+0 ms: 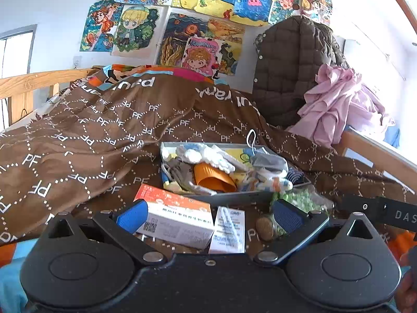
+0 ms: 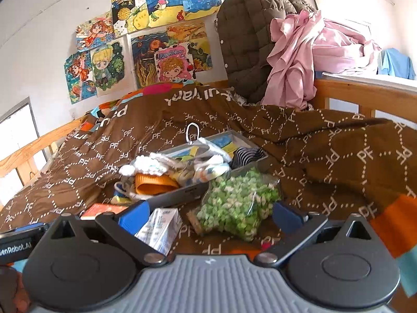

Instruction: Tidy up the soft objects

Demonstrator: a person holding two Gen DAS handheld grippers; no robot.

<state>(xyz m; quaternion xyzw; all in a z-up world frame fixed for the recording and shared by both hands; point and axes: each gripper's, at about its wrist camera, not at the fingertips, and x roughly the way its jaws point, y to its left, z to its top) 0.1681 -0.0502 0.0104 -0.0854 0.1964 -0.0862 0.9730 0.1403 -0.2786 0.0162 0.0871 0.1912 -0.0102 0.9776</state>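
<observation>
Left wrist view: the gray tray (image 1: 234,198) of soft items lies on the brown quilt (image 1: 78,143), its long axis running left-right; the left gripper (image 1: 208,216), wide open and empty, hovers before it. Right wrist view: the star-shaped bag (image 2: 237,203) touches the tray's (image 2: 182,193) front; the right gripper (image 2: 208,219) gapes around it, untouching.

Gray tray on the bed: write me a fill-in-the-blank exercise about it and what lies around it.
1. The gray tray rests on a ____ quilt.
2. The cup lying in the tray is ____.
3. The clear bag in front of the tray holds small ____ pieces.
4. Both the left gripper and right gripper are ____.

Missing words: brown; orange; green; open
</observation>
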